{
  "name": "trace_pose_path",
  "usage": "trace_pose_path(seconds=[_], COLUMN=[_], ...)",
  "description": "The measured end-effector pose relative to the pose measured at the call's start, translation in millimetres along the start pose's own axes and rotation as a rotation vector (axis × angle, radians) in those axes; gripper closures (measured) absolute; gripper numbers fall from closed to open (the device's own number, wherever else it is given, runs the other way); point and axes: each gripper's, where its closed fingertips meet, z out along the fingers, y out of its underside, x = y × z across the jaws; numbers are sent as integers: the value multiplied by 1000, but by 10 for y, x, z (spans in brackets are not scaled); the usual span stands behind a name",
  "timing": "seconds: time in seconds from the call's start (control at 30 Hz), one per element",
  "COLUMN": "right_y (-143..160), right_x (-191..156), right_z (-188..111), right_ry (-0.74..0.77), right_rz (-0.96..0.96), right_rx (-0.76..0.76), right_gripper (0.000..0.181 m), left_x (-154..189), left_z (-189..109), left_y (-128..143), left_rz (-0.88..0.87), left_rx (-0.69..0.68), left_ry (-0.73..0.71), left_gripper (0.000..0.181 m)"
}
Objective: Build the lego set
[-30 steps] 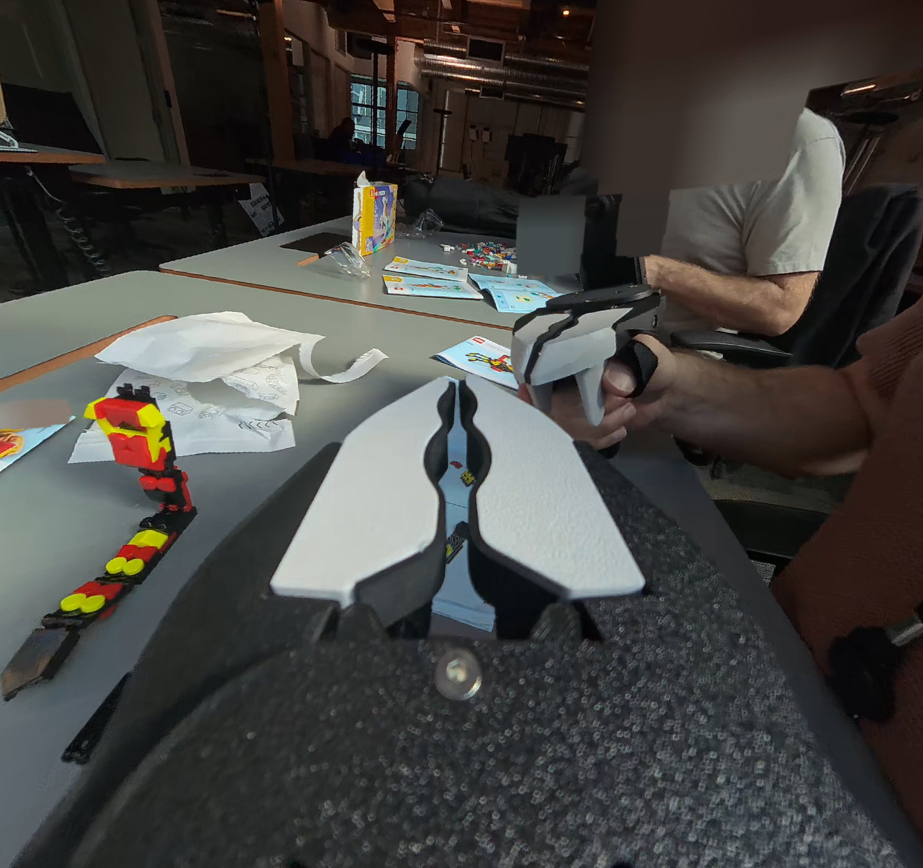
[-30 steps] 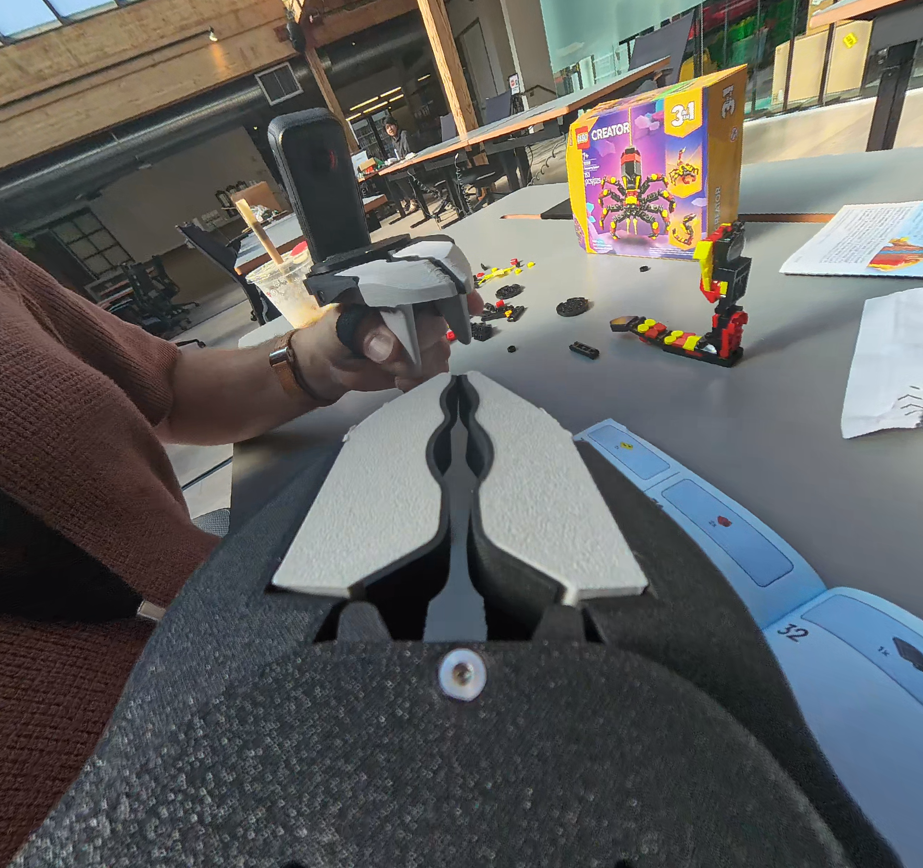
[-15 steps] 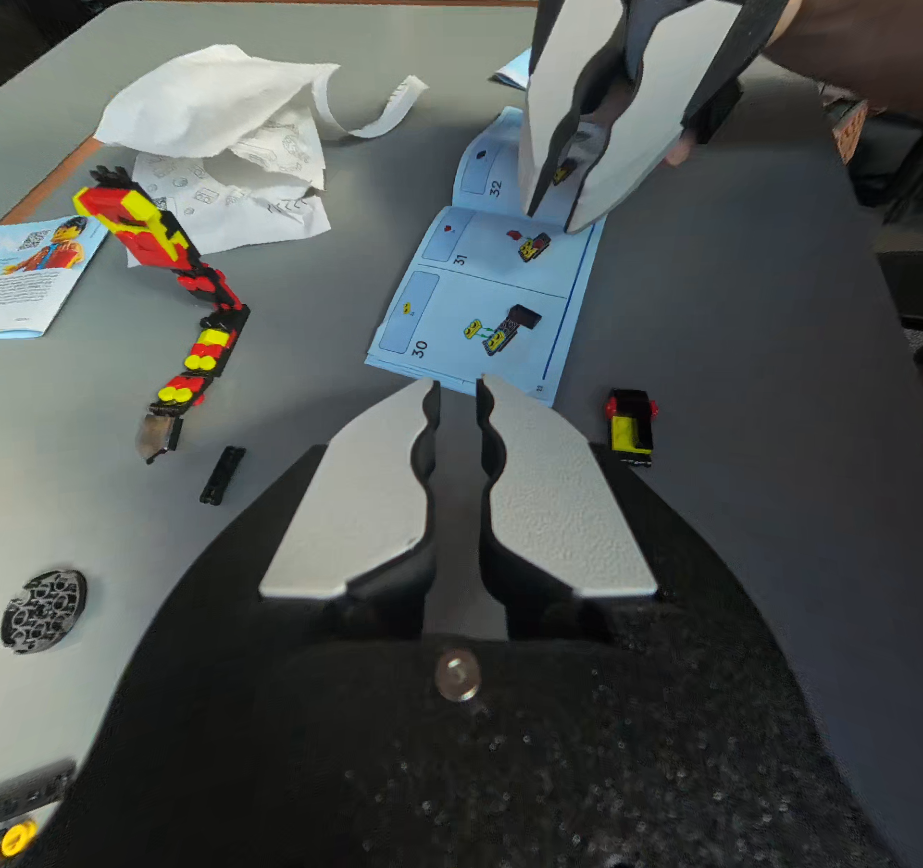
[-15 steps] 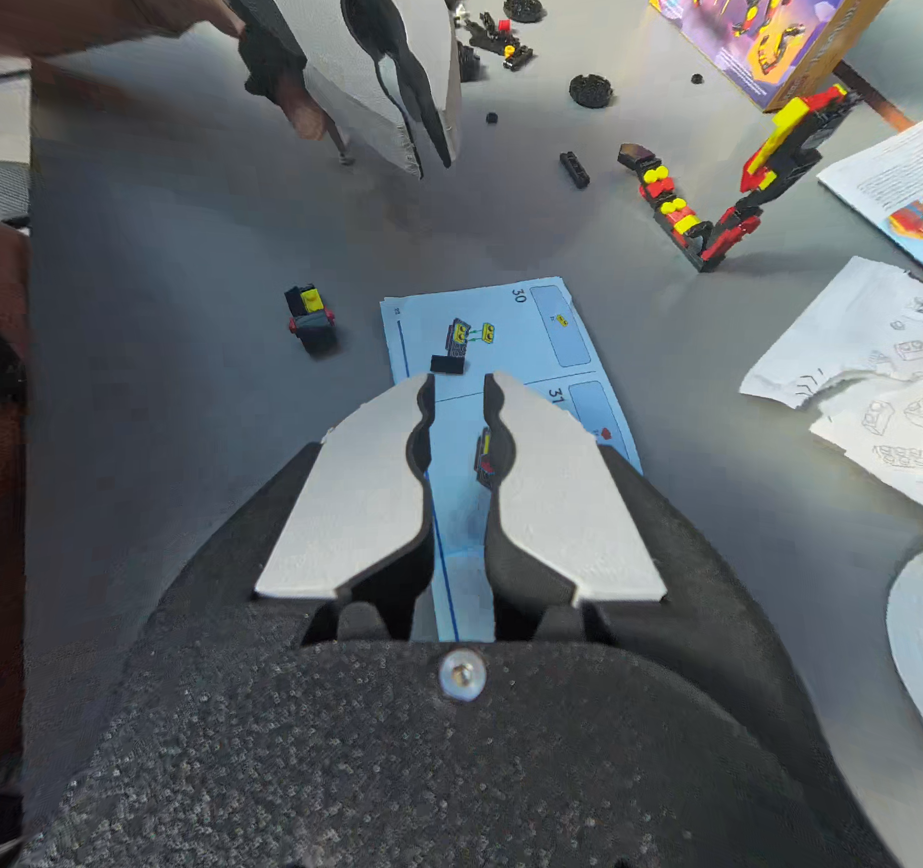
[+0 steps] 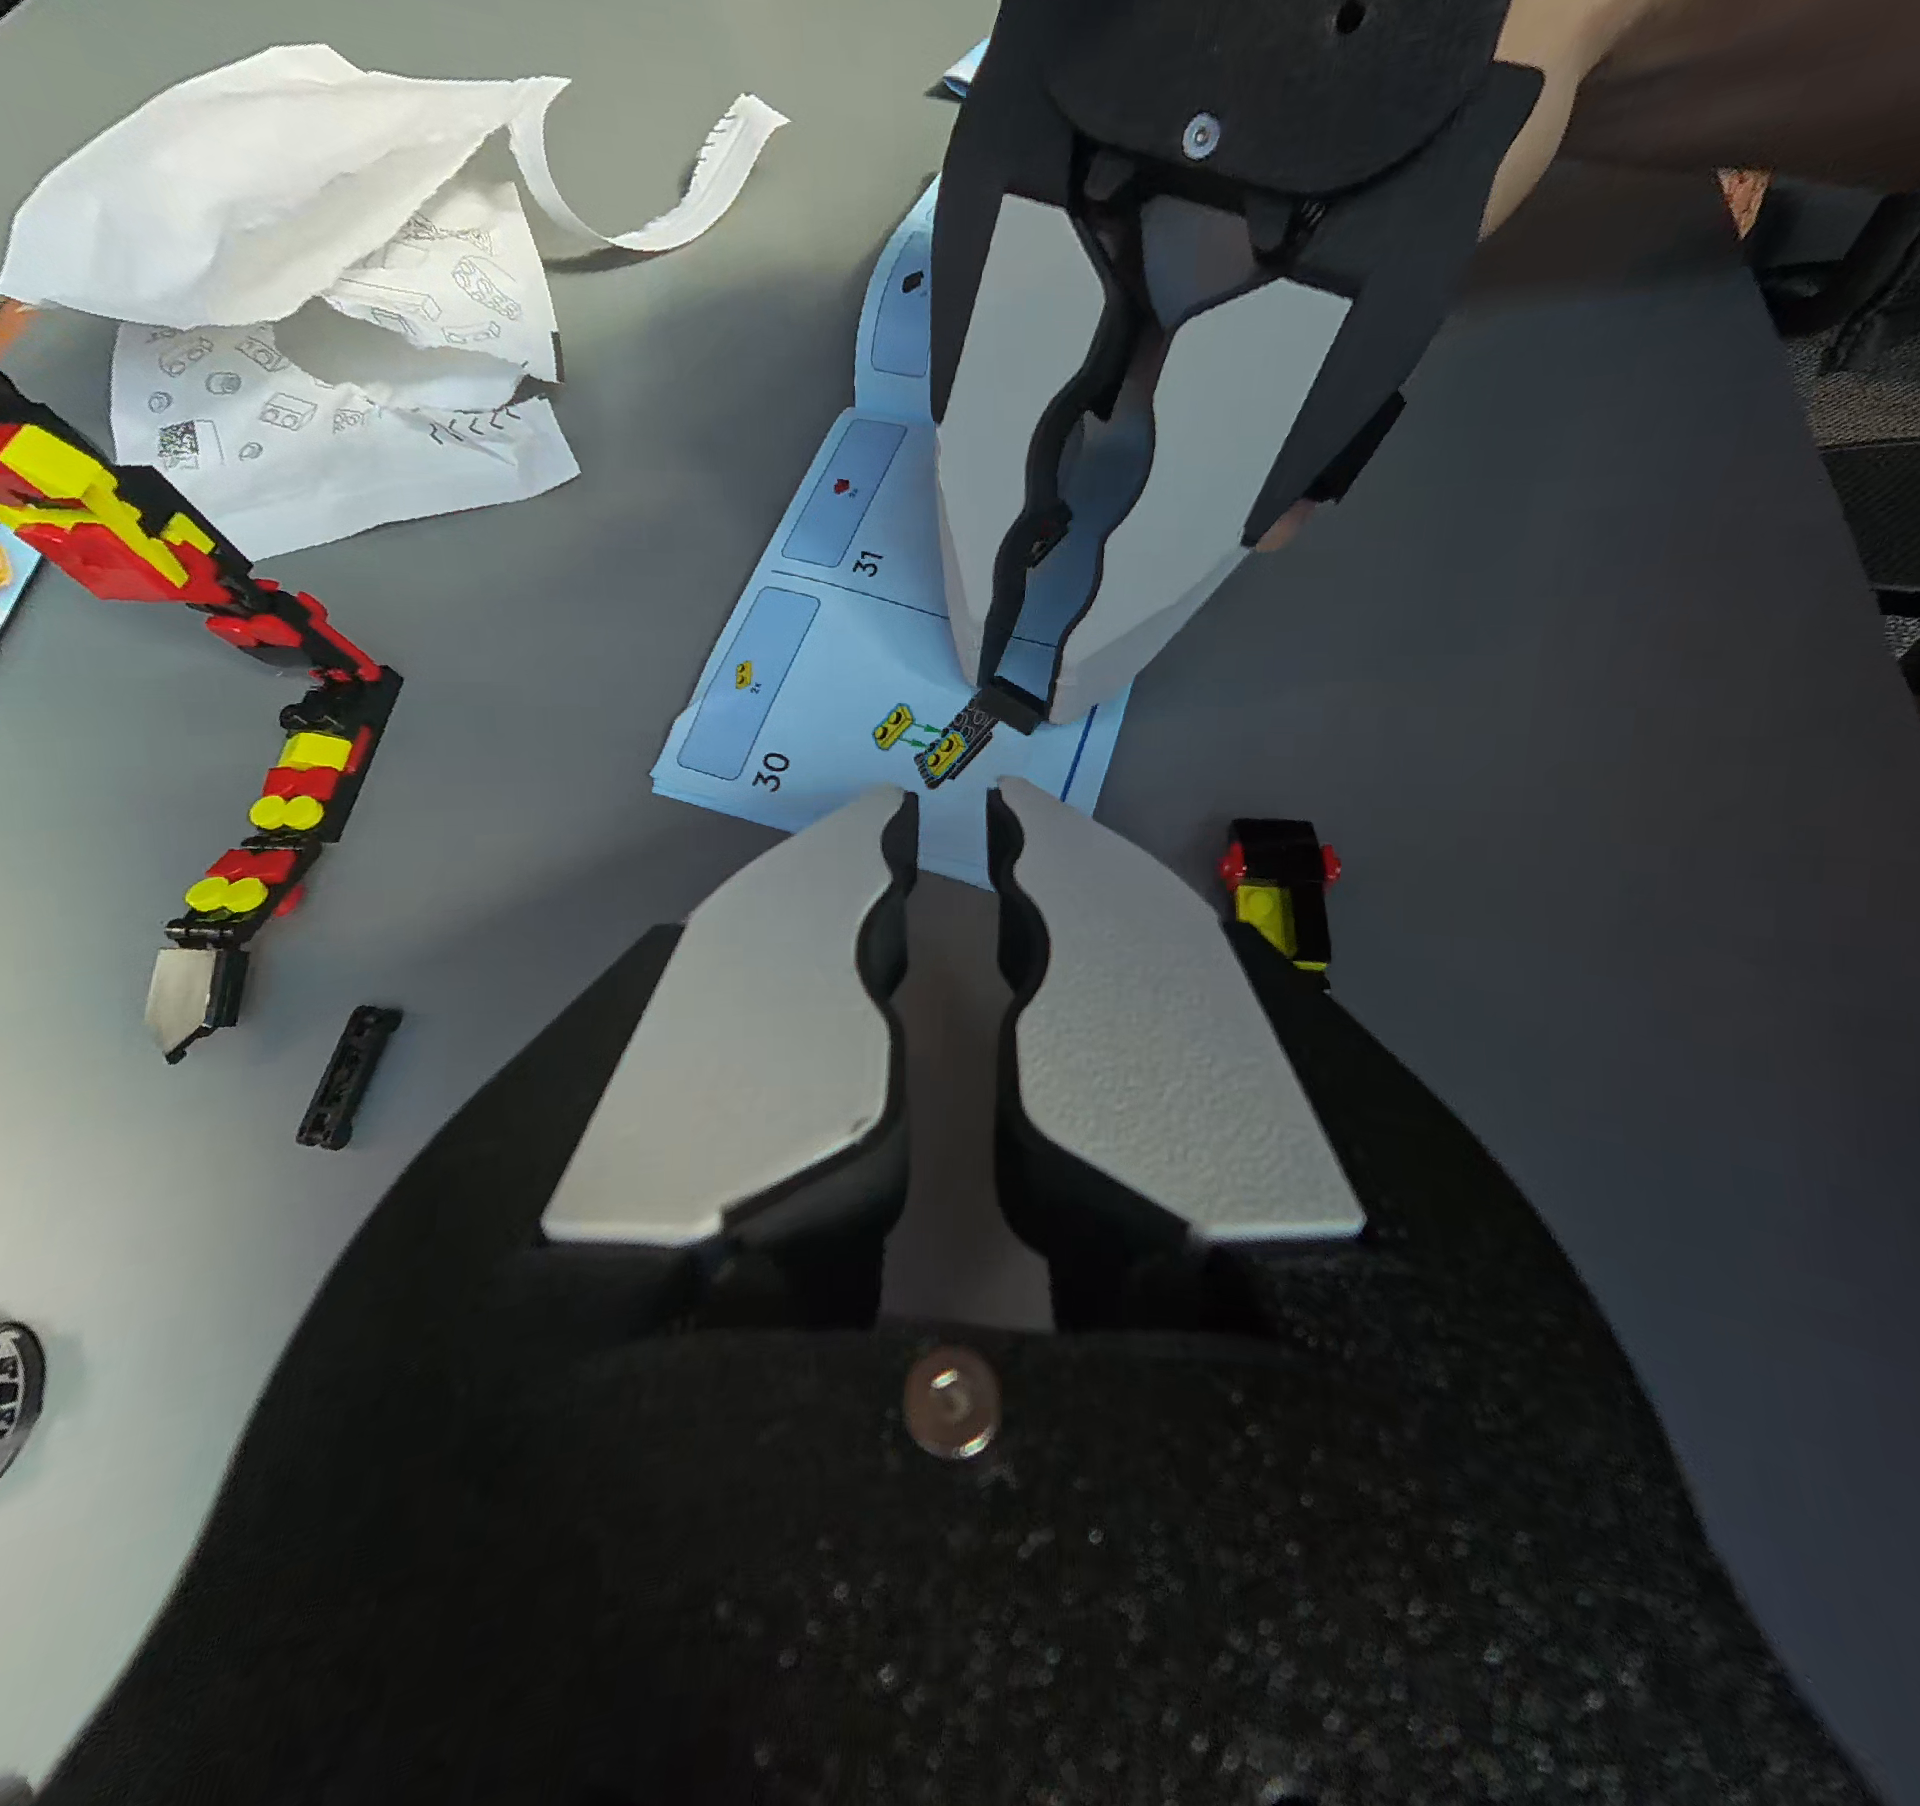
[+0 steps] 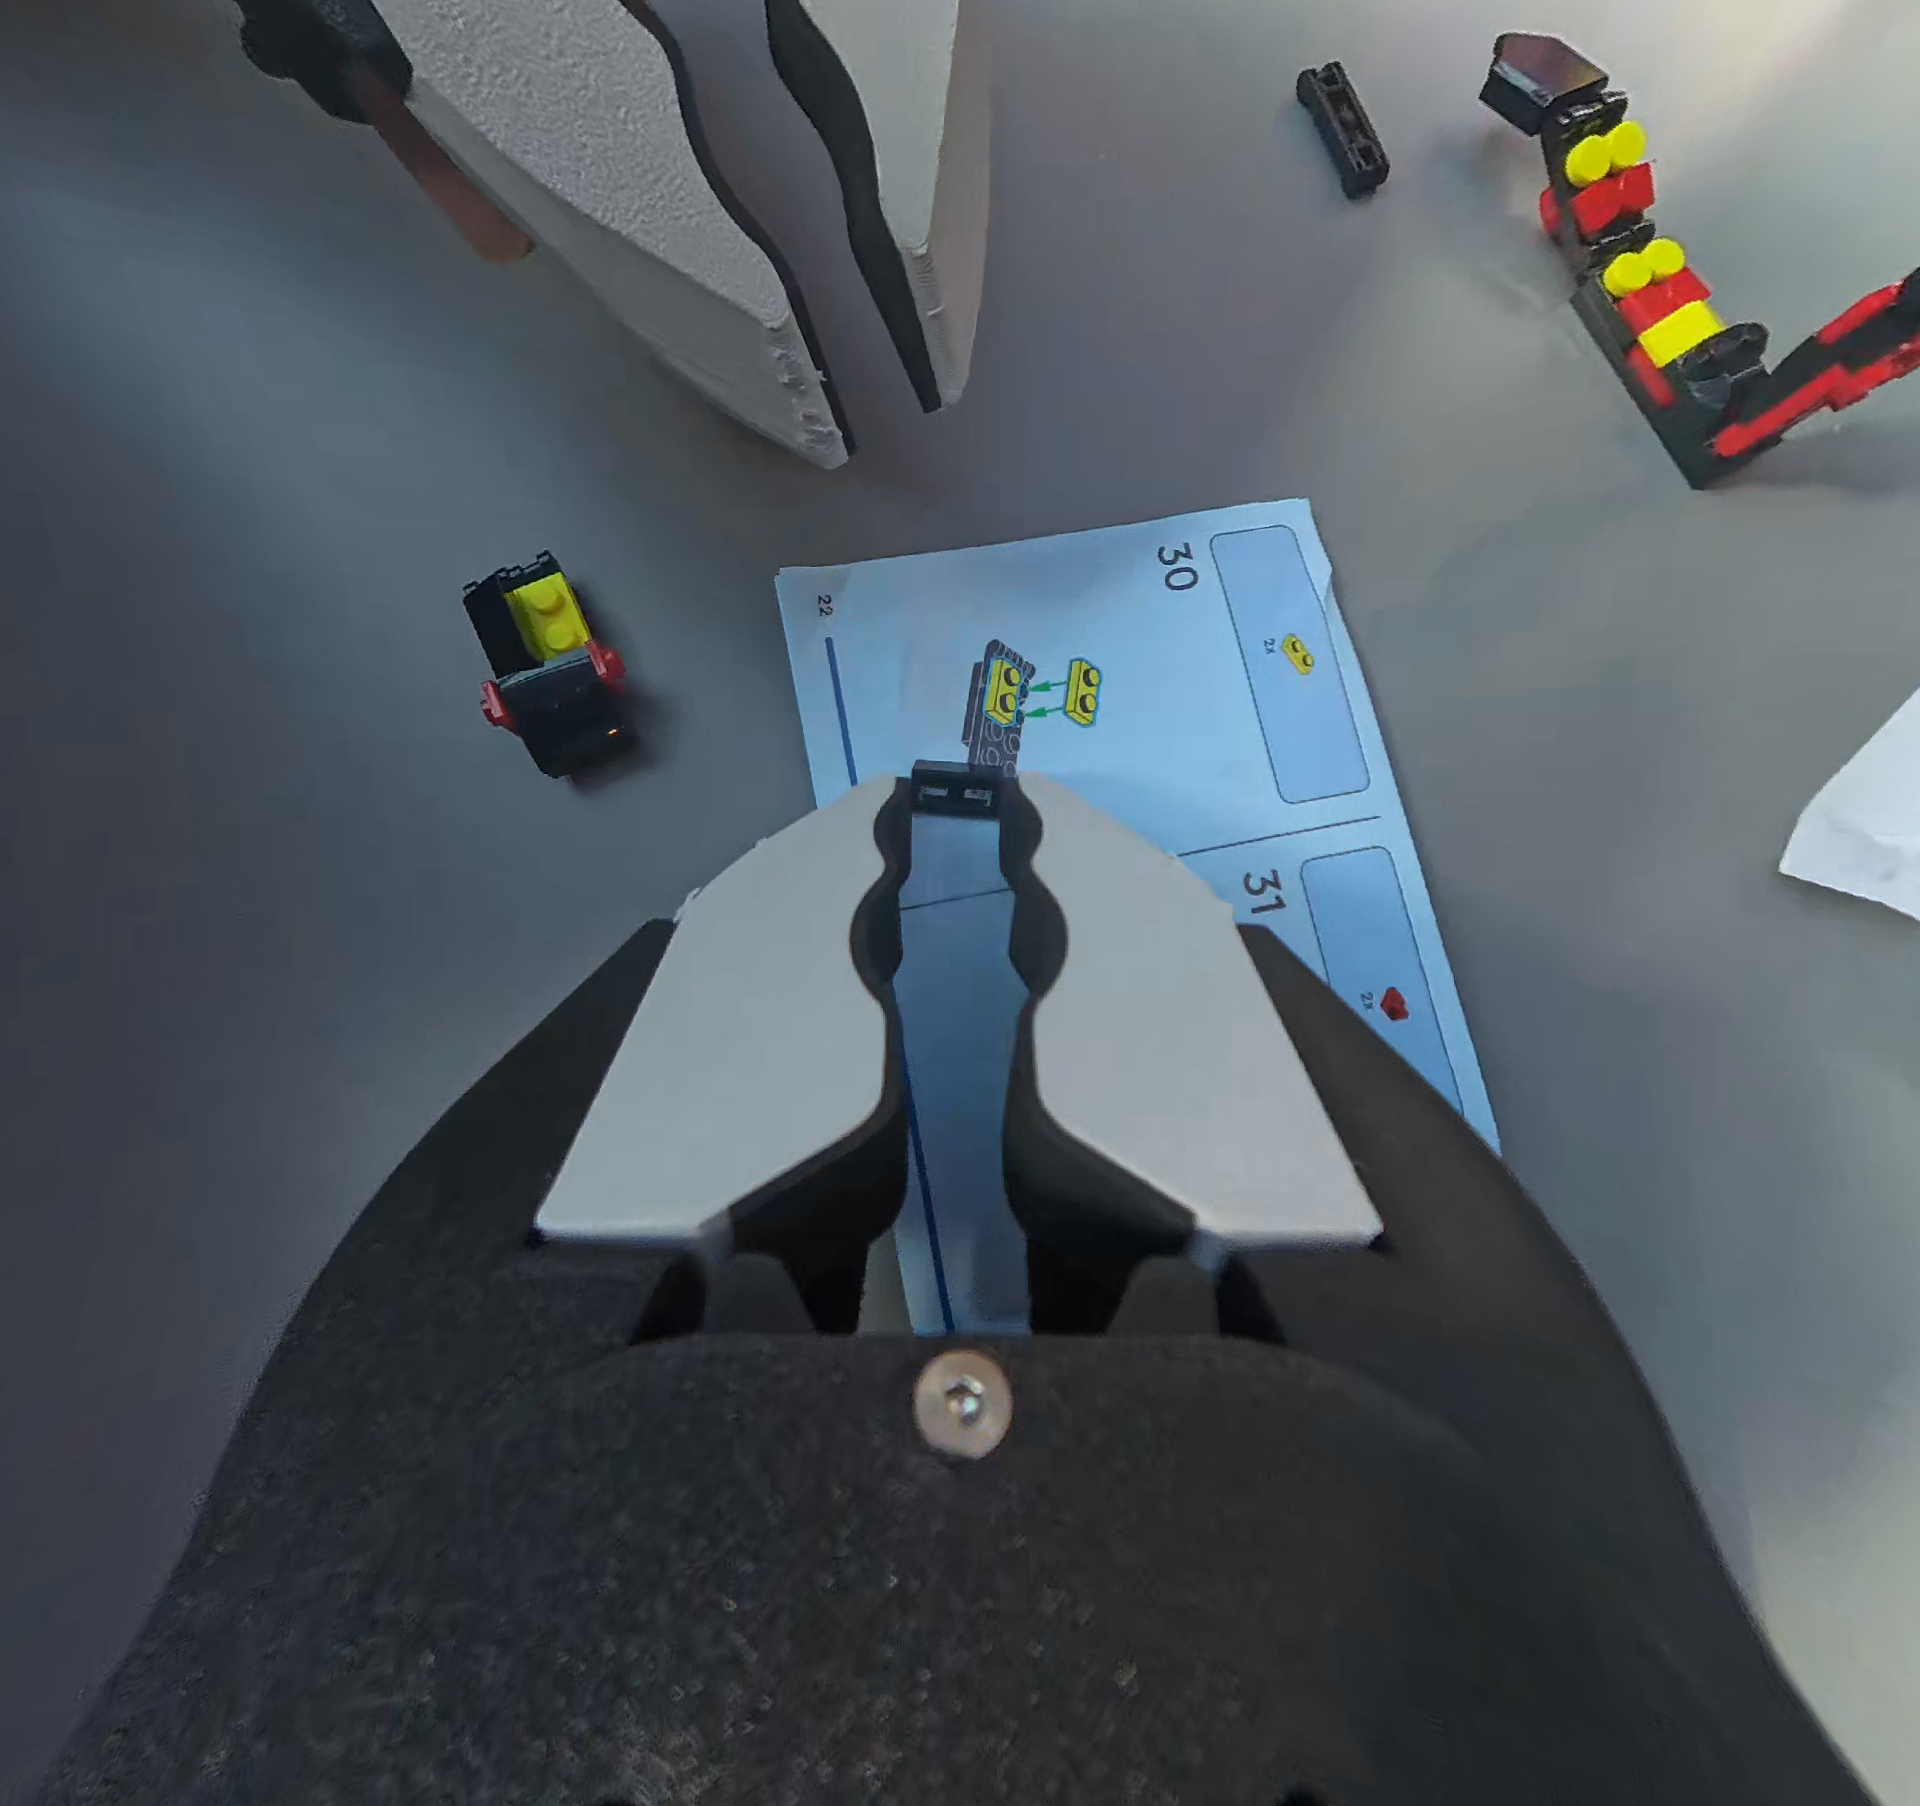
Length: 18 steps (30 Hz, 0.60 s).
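My right gripper points down at the light blue instruction booklet. Its fingertips sit against both sides of a small black Lego piece that rests on the page. In the left wrist view the right gripper comes in from the top with the black piece at its tips. My left gripper hovers just short of the booklet, empty, fingers a narrow gap apart. It shows in the right wrist view. A small black, yellow and red sub-build lies beside the booklet.
A long red, yellow and black snake-like build lies to one side, with a loose black bar piece near its tail. Torn white paper bags lie beyond. A round black part sits at the left edge. My right fingertips sit around 5 cm from my left ones.
Both grippers tipped from level down towards the table. The right one dropped onto the booklet and closed in around the black piece. The left one opened slightly from shut.
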Motion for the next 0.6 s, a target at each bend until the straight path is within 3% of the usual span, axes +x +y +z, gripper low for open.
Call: trace_pose_path(seconds=[0.13, 0.2, 0.33, 0.47, 0.6], right_y=[-191, -438, -786, -920, -983], right_x=[46, 104, 64, -114, -160], right_z=[-96, -305, -703, -784, -804], right_ry=[54, 189, 523, 594, 598], right_rz=[4, -89, -428, -595, -628], right_rx=[132, 301, 516, 623, 654], right_gripper=[166, 166, 166, 165, 165], left_x=[-15, -11, 43, 133, 272], left_z=[-3, -41, -257, -339, -317], left_y=[-39, -152, -581, -768, -804], left_rz=[-19, -56, -289, -319, -313], left_rx=[36, 105, 377, 469, 474], left_ry=[-6, 9, 210, 348, 426], left_gripper=[169, 169, 170, 169, 169])
